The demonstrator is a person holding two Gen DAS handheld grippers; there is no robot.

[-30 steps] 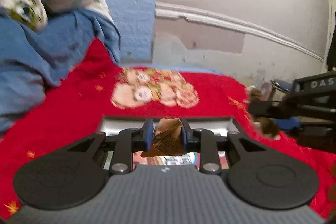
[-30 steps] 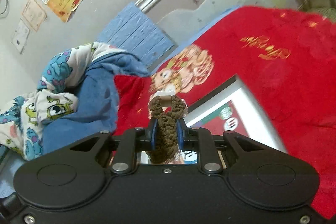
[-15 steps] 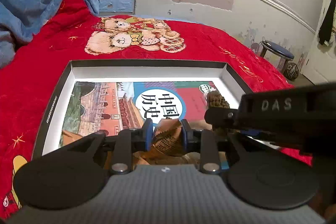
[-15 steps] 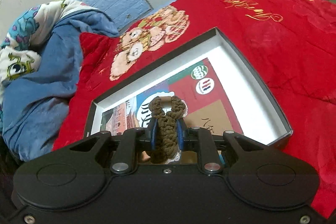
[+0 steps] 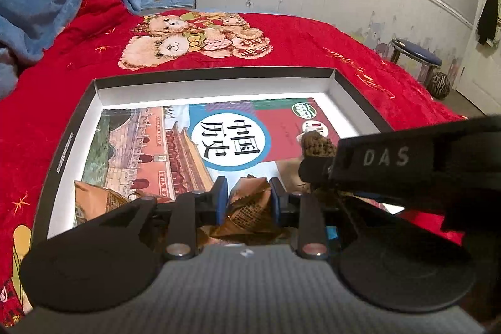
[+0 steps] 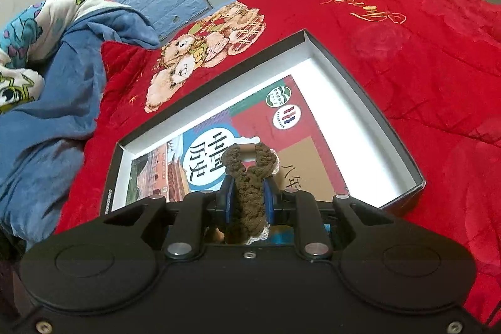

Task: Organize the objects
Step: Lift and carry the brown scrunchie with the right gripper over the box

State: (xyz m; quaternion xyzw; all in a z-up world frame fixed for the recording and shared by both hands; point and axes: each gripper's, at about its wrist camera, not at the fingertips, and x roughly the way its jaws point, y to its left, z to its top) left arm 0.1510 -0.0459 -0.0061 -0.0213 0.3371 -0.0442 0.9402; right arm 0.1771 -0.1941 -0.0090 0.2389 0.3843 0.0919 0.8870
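An open black box with white inner walls (image 5: 219,83) (image 6: 369,115) lies on the red blanket. A colourful book (image 5: 175,140) (image 6: 250,121) lies flat inside it. My left gripper (image 5: 245,202) is shut on a crumpled brown snack packet (image 5: 250,205) above the box's near side. A second brown packet (image 5: 97,199) lies in the box at the left. My right gripper (image 6: 249,193) is shut on a brown crocheted piece (image 6: 249,177) above the book. It enters the left wrist view from the right (image 5: 316,165).
The red blanket (image 5: 297,39) with a teddy-bear print (image 5: 188,39) covers the bed. A blue blanket and patterned bedding (image 6: 37,68) are piled at the left. A blue stool (image 5: 416,52) and a ball (image 5: 440,85) stand by the wall at the right.
Both grippers have come down and forward over the open box, each still holding its object. The box and book now fill the middle of both views.
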